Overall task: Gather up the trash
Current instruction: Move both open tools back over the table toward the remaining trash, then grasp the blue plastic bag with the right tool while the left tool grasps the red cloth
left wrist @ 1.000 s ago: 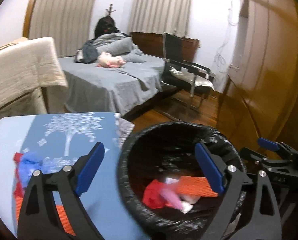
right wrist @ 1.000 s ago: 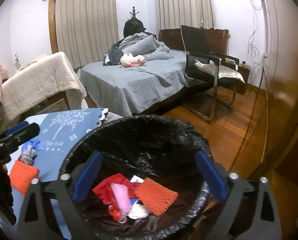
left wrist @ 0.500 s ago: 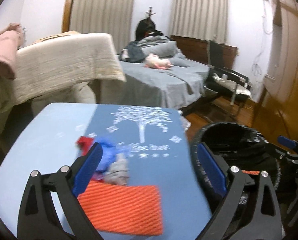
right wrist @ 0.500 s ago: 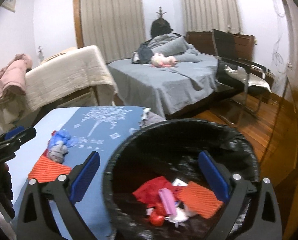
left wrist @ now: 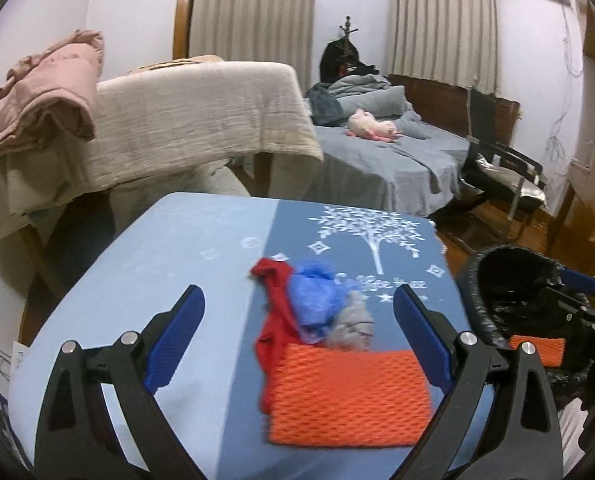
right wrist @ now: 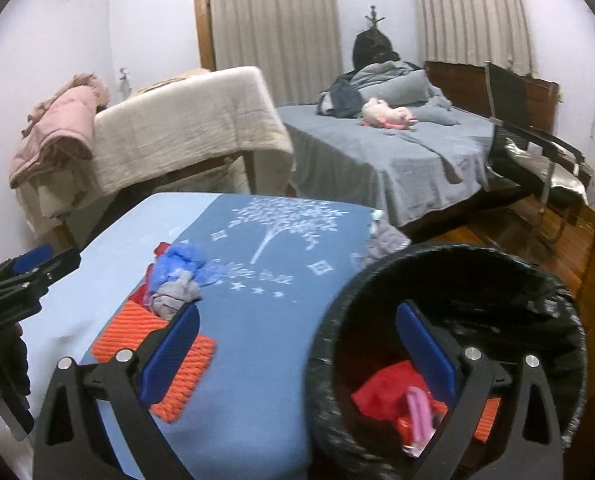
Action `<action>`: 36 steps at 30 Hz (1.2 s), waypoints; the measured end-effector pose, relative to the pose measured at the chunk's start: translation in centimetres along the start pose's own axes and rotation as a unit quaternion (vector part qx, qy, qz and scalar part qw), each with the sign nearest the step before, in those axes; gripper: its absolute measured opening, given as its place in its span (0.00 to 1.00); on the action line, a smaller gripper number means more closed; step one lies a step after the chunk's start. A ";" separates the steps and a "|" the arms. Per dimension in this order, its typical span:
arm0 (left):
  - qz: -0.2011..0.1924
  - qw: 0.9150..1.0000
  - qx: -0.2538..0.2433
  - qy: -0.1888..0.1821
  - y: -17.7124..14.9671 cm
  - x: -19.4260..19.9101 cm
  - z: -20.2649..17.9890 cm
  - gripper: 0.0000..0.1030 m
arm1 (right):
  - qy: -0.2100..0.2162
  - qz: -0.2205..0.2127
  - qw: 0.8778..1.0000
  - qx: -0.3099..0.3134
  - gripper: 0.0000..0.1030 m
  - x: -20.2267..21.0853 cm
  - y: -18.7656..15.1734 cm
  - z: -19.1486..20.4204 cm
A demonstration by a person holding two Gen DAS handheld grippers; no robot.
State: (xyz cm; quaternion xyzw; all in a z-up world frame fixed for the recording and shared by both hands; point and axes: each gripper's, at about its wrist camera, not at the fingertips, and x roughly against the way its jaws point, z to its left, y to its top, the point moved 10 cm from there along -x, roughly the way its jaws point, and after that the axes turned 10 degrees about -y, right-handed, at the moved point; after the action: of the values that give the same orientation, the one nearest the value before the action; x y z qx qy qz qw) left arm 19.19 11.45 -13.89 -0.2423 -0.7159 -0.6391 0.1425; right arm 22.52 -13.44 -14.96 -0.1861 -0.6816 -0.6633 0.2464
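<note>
Lying on the blue tabletop (left wrist: 201, 264) beside the lined trash bin (right wrist: 449, 264): orange foam net sleeve (left wrist: 347, 396), then red (left wrist: 275, 312), blue (left wrist: 313, 300), grey wads (left wrist: 351, 326). All look light, soft, crushable; pinch the sleeve's near edge. Left tool (left wrist: 297, 320) gapes empty above; right tool (right wrist: 297, 338) likewise.

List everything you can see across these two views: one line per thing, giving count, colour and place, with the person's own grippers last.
foam net: one, orange, near table edge
red scrap: one, red, behind the net
blue bag: one, blue, crumpled beside it
grey wad: one, grey, touching the net
table: one, blue tree-print cloth
trash bin: one, black-lined, right of table, trash inside
bed: one, grey, behind
pink toy: one, on bed
chair: one, black, right
left gripper: open, over the pile
right gripper: open, spanning table edge and bin
</note>
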 end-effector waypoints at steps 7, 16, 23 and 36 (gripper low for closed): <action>0.001 0.999 0.022 0.027 0.0 -0.6 4.4 0.90 | 0.032 0.005 0.999 0.018 0.94 -2.5 1.0 5.1; 0.006 0.998 0.039 0.054 0.4 -1.9 9.2 0.90 | 0.070 0.019 0.996 0.045 0.94 -6.3 1.9 11.1; 0.016 0.996 0.049 0.066 0.2 -3.5 11.4 0.90 | 0.095 0.044 0.993 0.058 0.94 -9.4 1.4 14.9; 0.032 0.995 0.063 0.075 -0.5 -5.9 13.7 0.90 | 0.110 0.079 0.987 0.089 0.87 -14.8 0.6 18.3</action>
State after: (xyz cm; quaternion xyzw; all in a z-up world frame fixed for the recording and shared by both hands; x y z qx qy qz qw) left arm 25.32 23.90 -19.29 -0.2069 -0.7340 -0.6042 0.2310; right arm 33.20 5.90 -23.04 -0.1426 -0.6899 -0.5945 0.3876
